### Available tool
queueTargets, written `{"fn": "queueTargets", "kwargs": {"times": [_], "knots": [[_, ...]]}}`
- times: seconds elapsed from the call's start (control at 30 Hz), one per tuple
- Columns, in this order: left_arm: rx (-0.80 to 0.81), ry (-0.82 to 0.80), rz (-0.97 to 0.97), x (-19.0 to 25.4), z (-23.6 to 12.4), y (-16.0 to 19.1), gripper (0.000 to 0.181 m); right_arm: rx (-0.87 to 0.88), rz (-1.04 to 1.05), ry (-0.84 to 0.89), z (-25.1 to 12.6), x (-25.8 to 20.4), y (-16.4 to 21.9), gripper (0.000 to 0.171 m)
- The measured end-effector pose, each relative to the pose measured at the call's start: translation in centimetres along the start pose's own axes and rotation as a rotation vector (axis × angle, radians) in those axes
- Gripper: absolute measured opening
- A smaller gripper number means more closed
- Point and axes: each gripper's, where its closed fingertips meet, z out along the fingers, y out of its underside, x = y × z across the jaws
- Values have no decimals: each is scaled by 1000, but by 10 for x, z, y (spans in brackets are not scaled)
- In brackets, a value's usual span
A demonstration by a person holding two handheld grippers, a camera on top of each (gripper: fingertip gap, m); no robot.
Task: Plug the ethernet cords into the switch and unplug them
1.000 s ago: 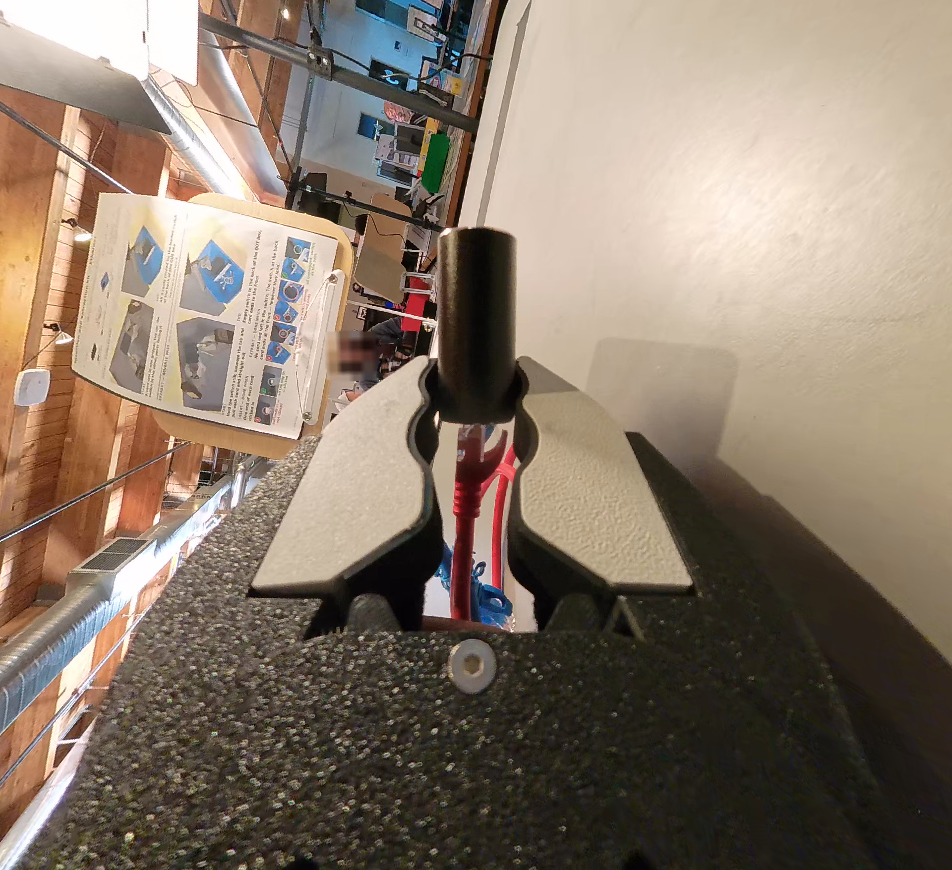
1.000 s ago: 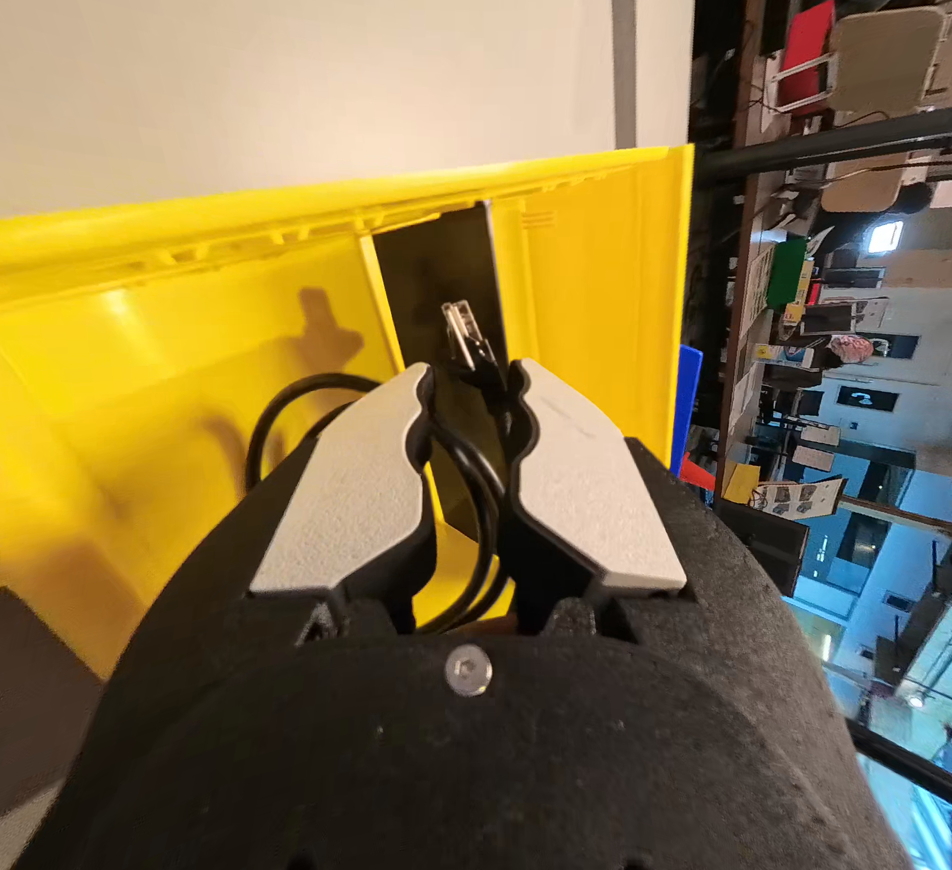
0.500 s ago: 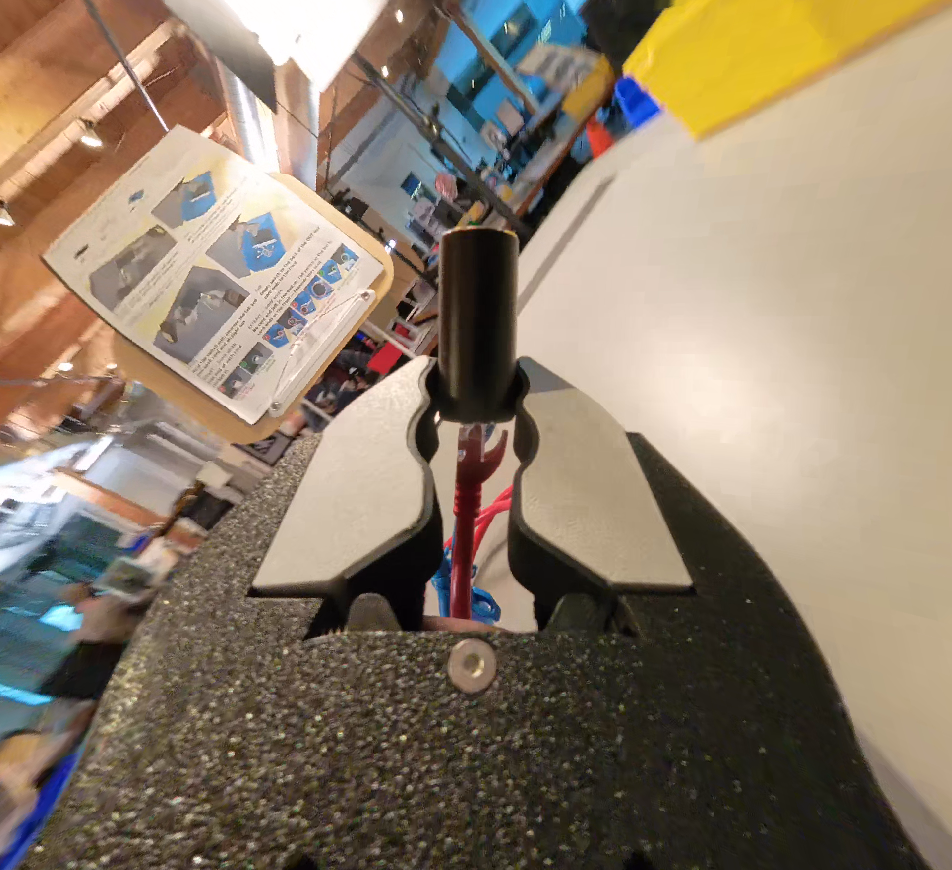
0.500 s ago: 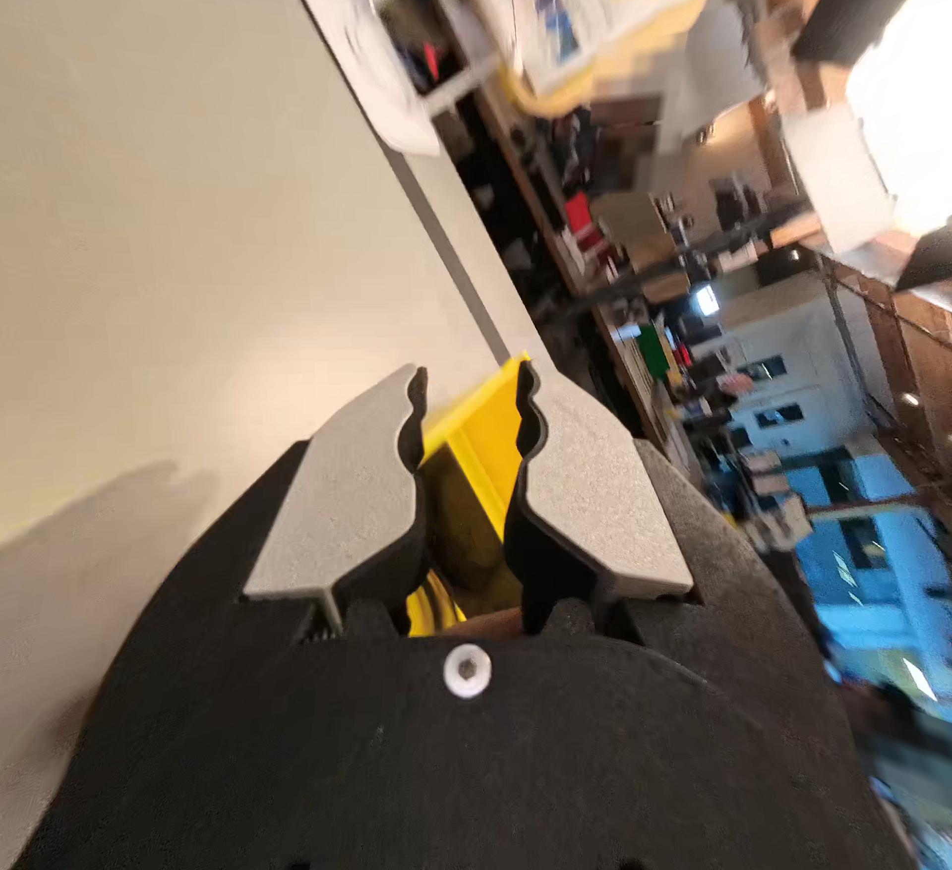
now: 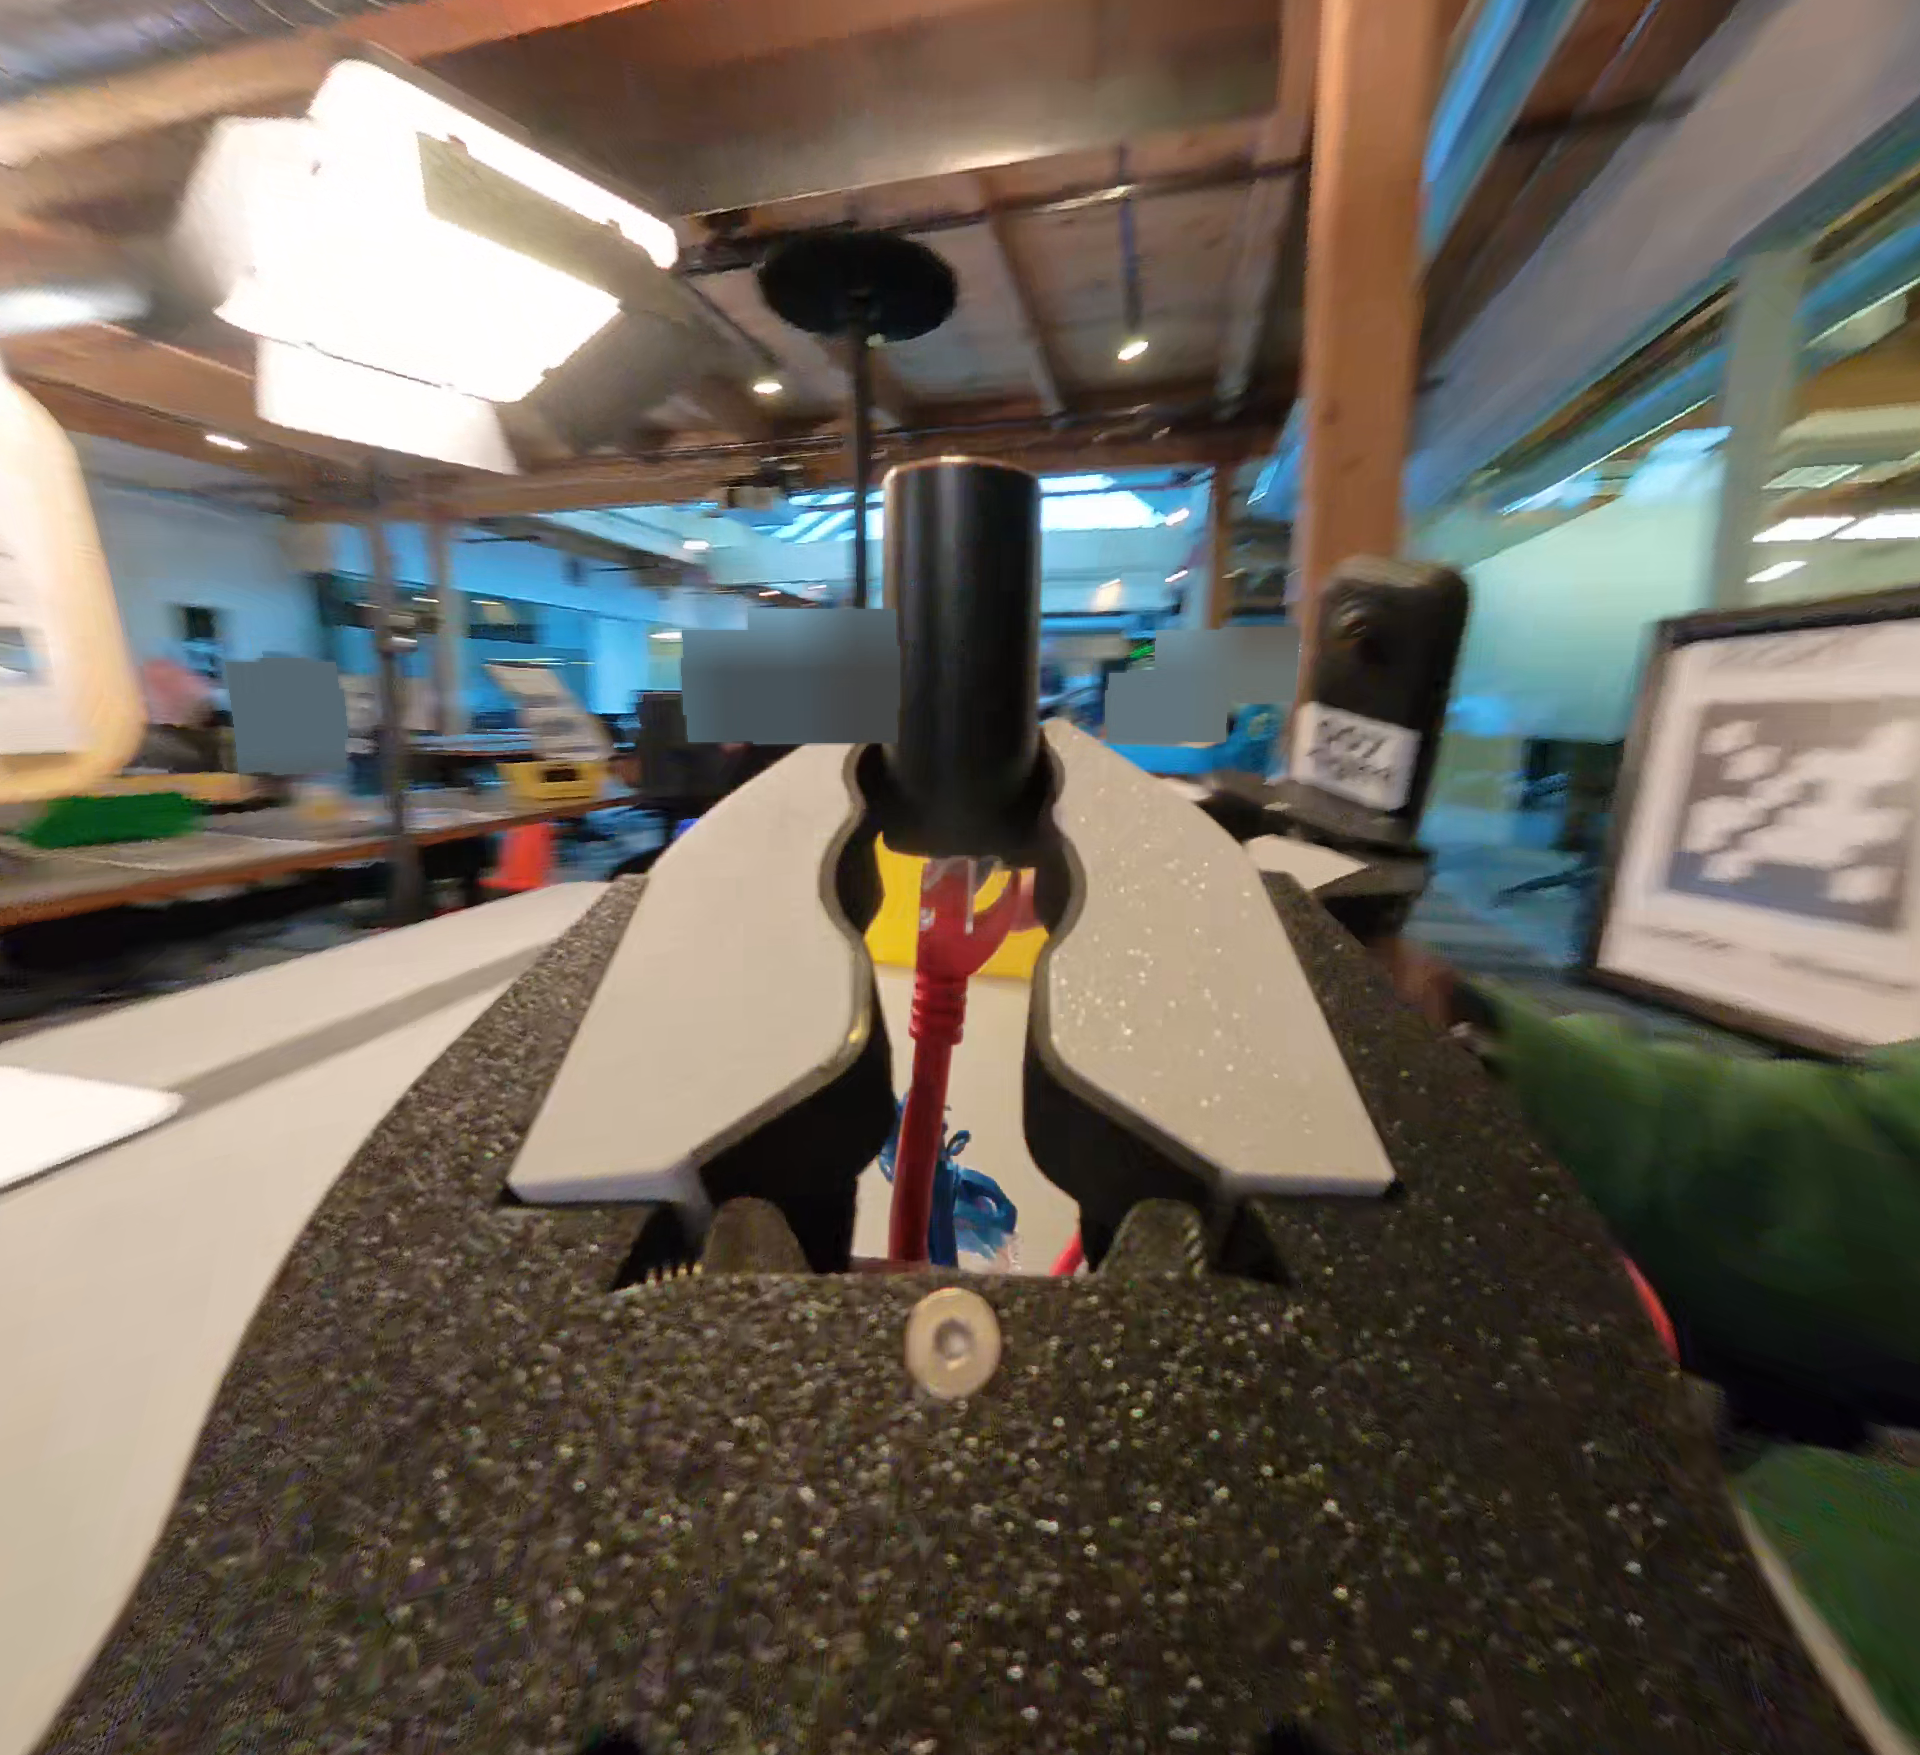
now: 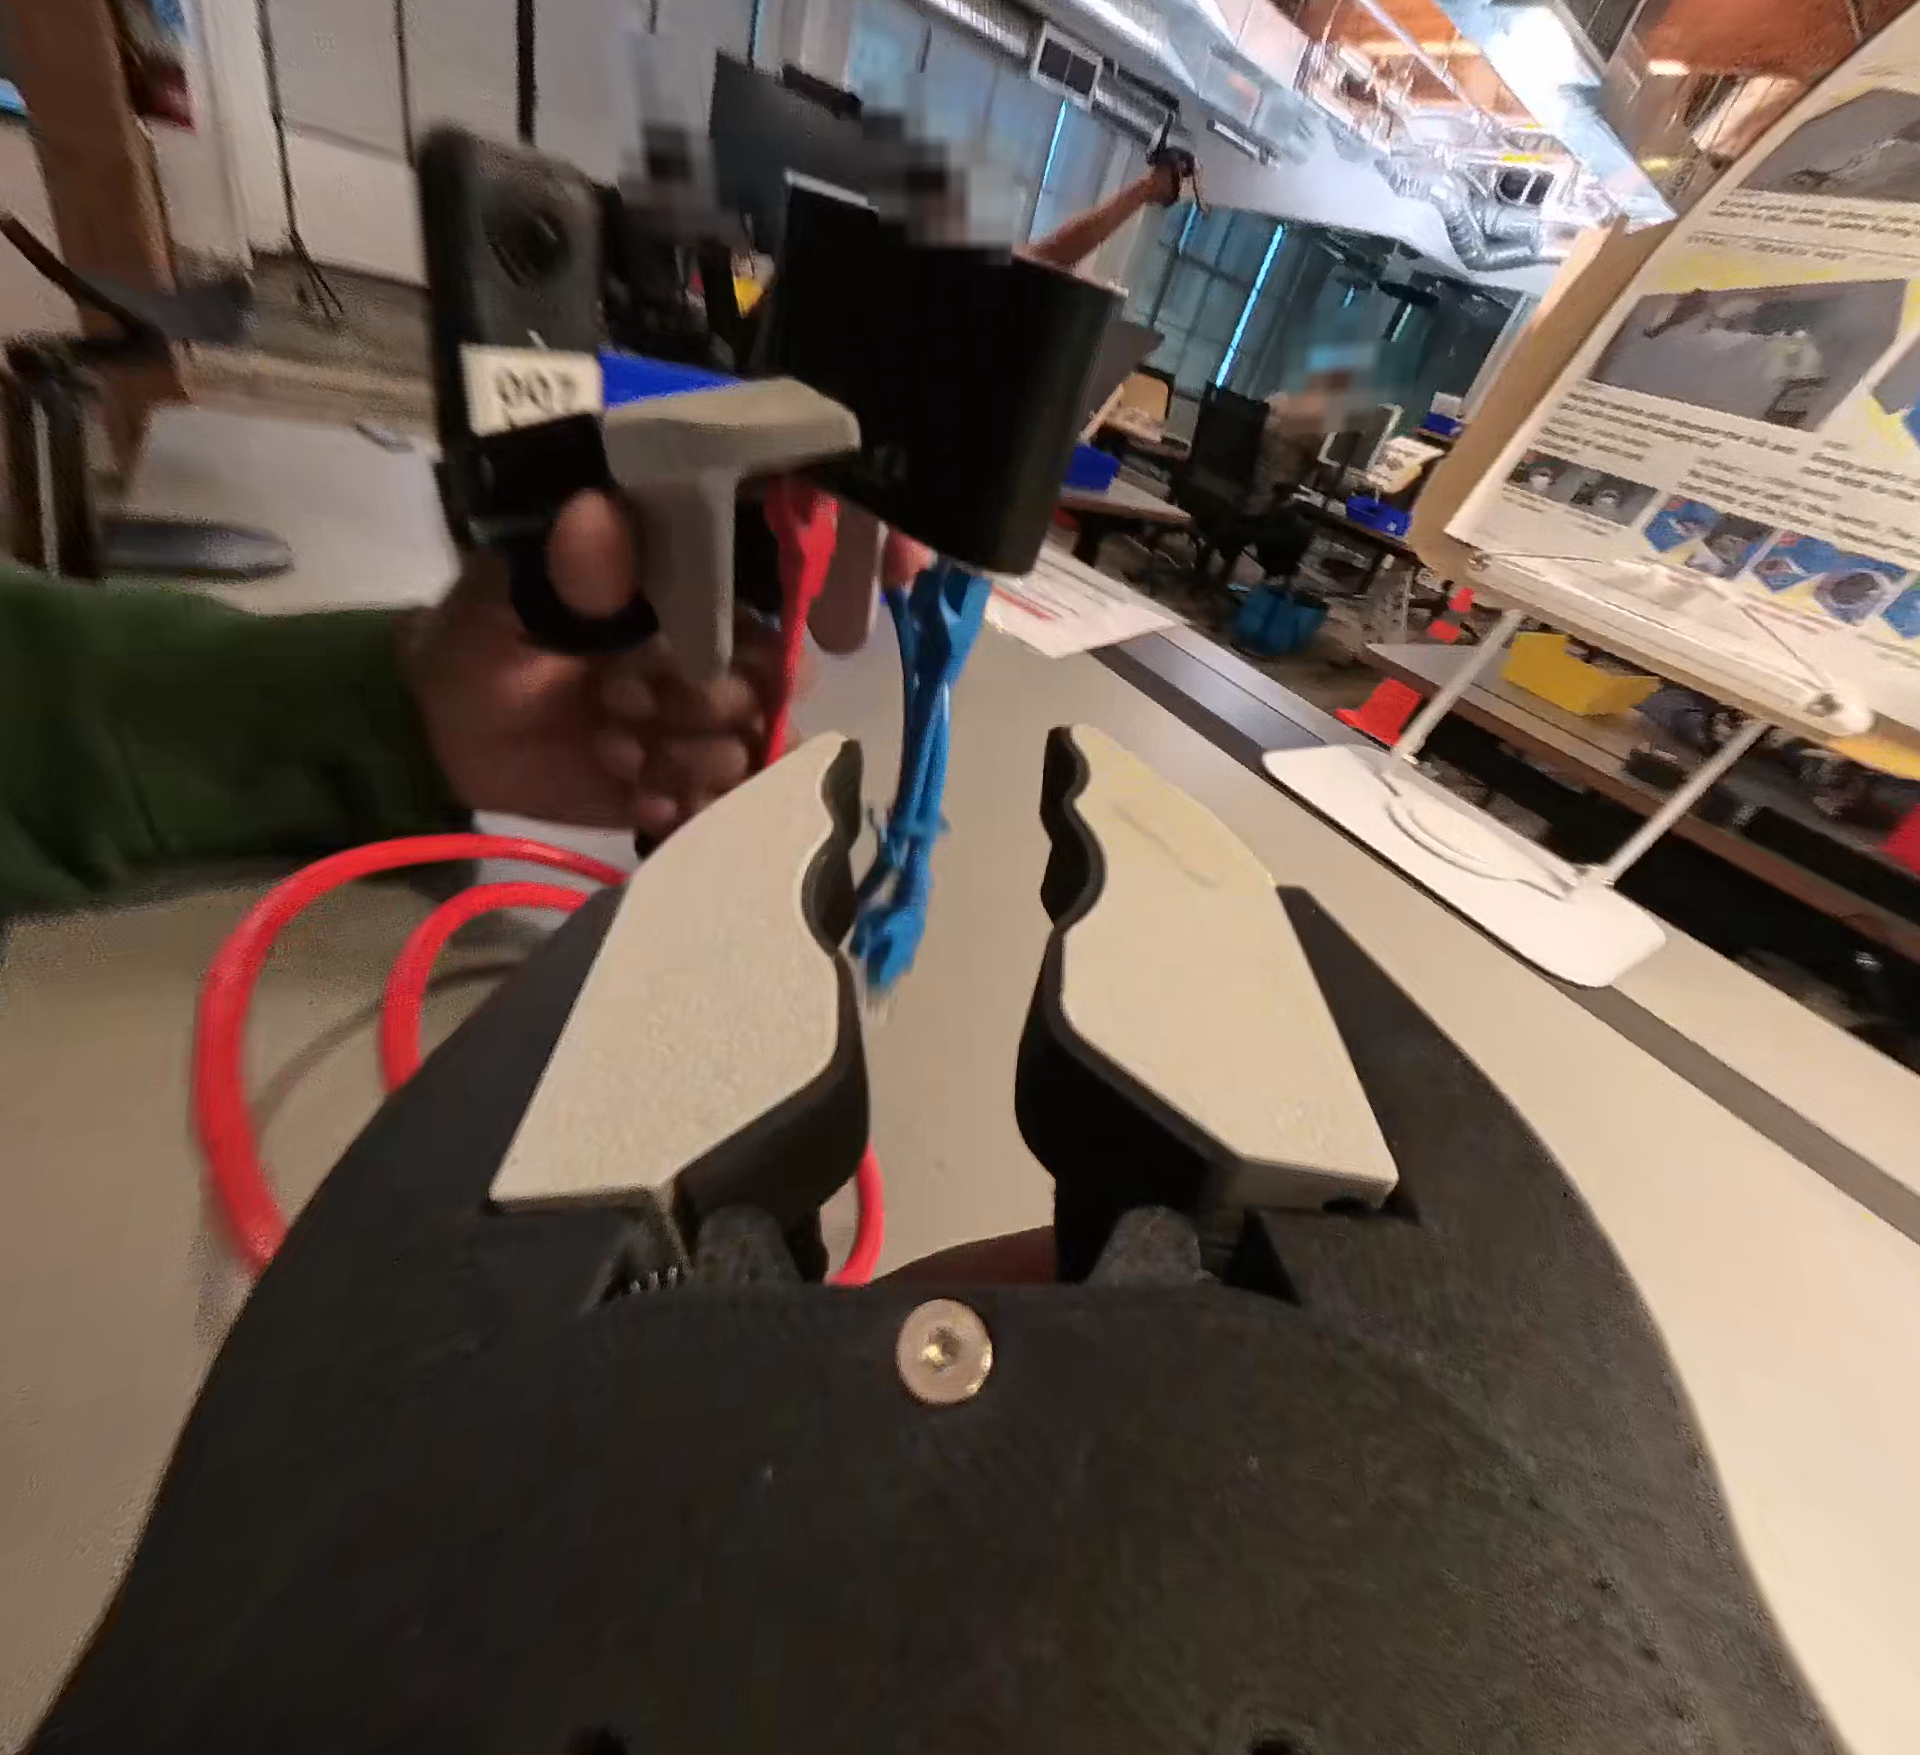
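My left gripper (image 5: 960, 760) is shut on the black switch (image 5: 960, 625) and holds it in the air. A red cord (image 5: 940, 999) is plugged into the switch's underside, and a blue cord (image 5: 971, 1196) hangs behind it. In the right wrist view, the left gripper (image 6: 790, 458), in a person's hand, holds the switch (image 6: 935, 396) up at the left. The red cord (image 6: 239, 1030) loops down onto the table. The blue cord (image 6: 925, 770) dangles from the switch, its free plug in line with the gap of my right gripper (image 6: 951, 744), which is open and empty.
The white table (image 6: 1299, 1393) lies below both grippers. An instruction board on a white stand (image 6: 1455, 864) is at the right. A yellow bin (image 5: 899, 916) shows between the left fingers. A framed marker card (image 5: 1787, 822) and a green sleeve (image 5: 1714, 1206) are at the right. Across from one pair of fingers to the other is roughly 7 cm.
Both grippers swung up from facing the table to level. The right gripper let go of the black cord at the yellow bin, opened, and now faces the left gripper. The left still holds the switch.
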Motion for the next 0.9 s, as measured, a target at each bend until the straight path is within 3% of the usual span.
{"fn": "queueTargets", "kwargs": {"times": [0.23,0.37,0.6,0.9], "knots": [[11,236,-202,33,5,9,25,13,130,-97,11,-27,1,36],[-14,260,-217,36,6,13,25,31,139,-97,8,-26,0,12],[-88,192,0,35,4,11,37,2,-14,-104,0,-27,-1,10],[-158,96,308,35,5,11,55,-281,-381,-44,-22,-17,8,10]]}}
